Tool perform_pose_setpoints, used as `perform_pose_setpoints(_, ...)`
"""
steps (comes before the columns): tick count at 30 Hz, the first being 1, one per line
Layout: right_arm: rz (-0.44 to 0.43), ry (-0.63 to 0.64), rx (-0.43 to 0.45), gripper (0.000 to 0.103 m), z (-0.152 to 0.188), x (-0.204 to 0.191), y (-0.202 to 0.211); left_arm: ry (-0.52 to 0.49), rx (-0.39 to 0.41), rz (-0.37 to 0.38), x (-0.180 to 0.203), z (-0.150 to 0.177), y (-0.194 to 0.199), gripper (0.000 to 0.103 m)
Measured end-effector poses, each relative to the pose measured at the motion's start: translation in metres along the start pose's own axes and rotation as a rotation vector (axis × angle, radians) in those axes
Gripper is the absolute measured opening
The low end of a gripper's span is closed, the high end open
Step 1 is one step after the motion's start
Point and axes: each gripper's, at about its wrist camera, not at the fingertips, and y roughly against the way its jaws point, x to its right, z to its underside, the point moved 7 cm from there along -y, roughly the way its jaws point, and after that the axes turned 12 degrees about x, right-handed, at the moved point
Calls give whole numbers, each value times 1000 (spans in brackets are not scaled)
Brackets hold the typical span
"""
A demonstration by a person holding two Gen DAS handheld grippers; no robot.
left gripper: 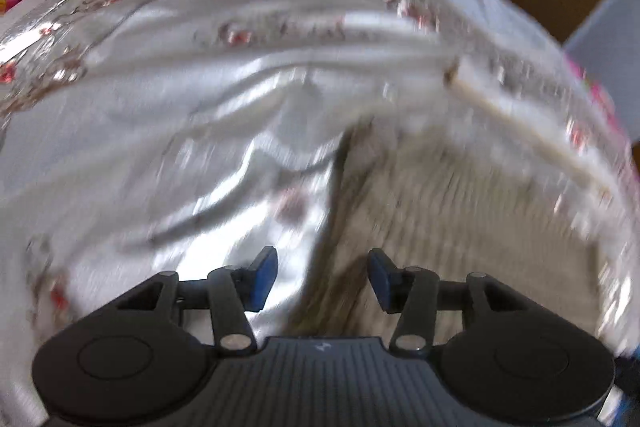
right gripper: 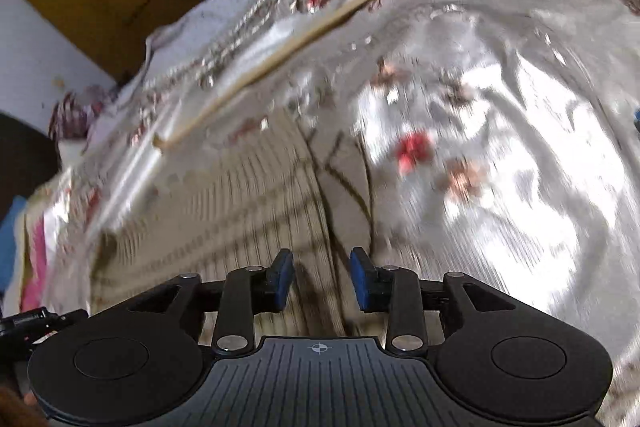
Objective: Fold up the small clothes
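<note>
Your left gripper [left gripper: 322, 277] hangs with jaws apart and nothing between them, over the edge where the beige ribbed knit garment [left gripper: 460, 219] meets the shiny silver embroidered cloth [left gripper: 160, 115]. Your right gripper [right gripper: 322, 277] is likewise parted and empty above the knit. Expect it soft, light, stretchy: pinch a hem or corner edge.

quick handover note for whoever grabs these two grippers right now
Left gripper: jaws apart, nothing between them, above the edge where the beige ribbed knit garment meets the shiny silver floral cover.
Right gripper: jaws apart, empty, over the same knit garment.
Garment lies on the cover, apparently just let go; both views are blurred.
Done: how far the folding has got cannot be told.
Left: check the fold, finish it.
</note>
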Motion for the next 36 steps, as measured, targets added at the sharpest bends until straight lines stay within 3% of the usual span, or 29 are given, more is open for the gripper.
perform_pose_setpoints(2,-2,30,-46,55,14,1,-4,-55,-40,-27,-4,18,-10,61)
perform_pose_setpoints(6,-3,6,-77,55,25,5,-14,-67,-13,-43,1,14,-8,61)
perform_pose_setpoints(8,-64,-77,-94,55,23,2,-9,-47,-5,-2,4,12,-1,60)
perform_pose_setpoints(10,-93,-74,-89,55,23,-1,1,-62,4,31,7,14,8,60)
perform_pose_setpoints(13,-71,-40,-149,55,35,3,-3,-115,-80,7,6,30,-8,65)
perform_pose_setpoints(16,-96,-79,-155,55,37,4,-13,-99,-90,-12,10,28,-15,63)
perform_pose_setpoints(17,-100,-99,-157,49,35,3,-16,-116,-85,-9,14,27,-14,51)
perform_pose_setpoints(18,-105,-108,-161,28,35,1,-16,-113,-87,13,18,28,-13,43)
perform_pose_setpoints(19,-115,-113,-173,19,35,0,-16,-105,-99,28,19,31,-13,37)
perform_pose_setpoints(22,-131,-77,-209,15,43,-1,-3,-129,-115,27,18,38,-6,29)
perform_pose_setpoints(26,-114,-35,-282,9,60,13,28,-108,-150,45,11,51,12,27)
perform_pose_setpoints(31,-97,-14,-345,9,73,27,64,-167,-231,56,14,88,41,25)
perform_pose_setpoints(36,-48,25,-424,9,96,45,94,-150,-304,32,5,126,71,26)
